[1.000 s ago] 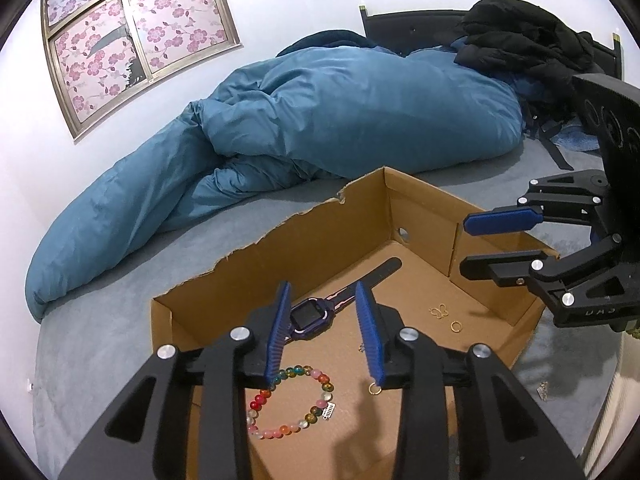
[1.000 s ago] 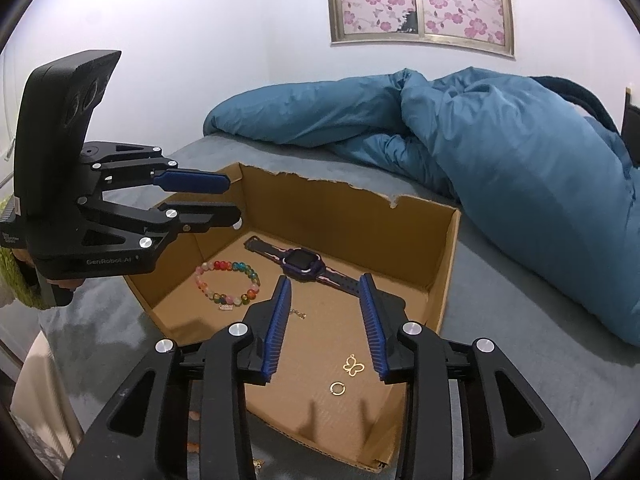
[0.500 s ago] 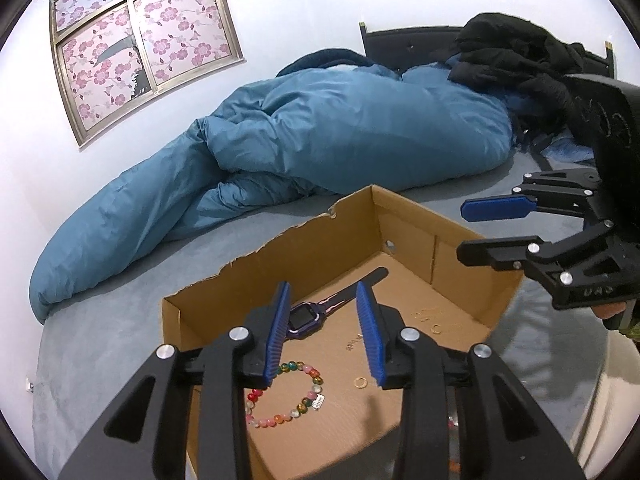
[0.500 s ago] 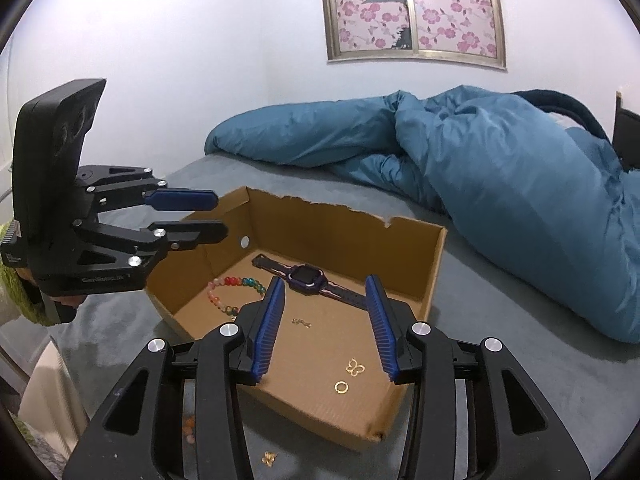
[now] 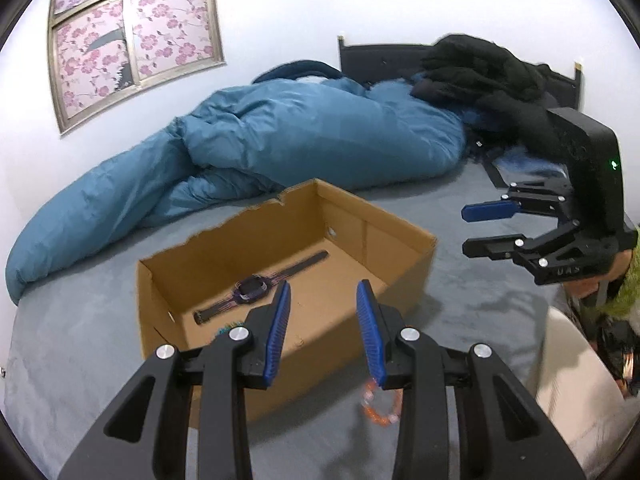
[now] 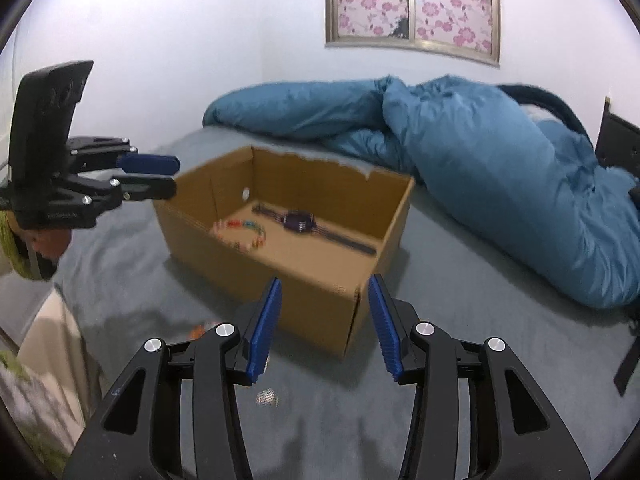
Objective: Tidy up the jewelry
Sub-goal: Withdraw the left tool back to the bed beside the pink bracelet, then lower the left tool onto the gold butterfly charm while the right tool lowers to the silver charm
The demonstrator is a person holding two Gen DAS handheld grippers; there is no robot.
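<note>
Jewelry is partly boxed. Left wrist view: the left gripper (image 5: 322, 330) stands part open and empty; beyond its jaws the watch (image 5: 253, 288) lies in the cardboard box (image 5: 400, 276), while an orange bracelet (image 5: 378, 406) waits on the bed just under the right jaw.

Right wrist view: the right gripper (image 6: 324, 324), part open, holds nothing; beyond it the beaded bracelet (image 6: 242, 234) lies boxed, and a small silver piece (image 6: 267, 397) is left below the left jaw

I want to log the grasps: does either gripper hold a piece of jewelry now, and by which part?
Nothing is held. The left gripper and the right gripper both have bare space between their pads. The watch lies in the cardboard box.
</note>
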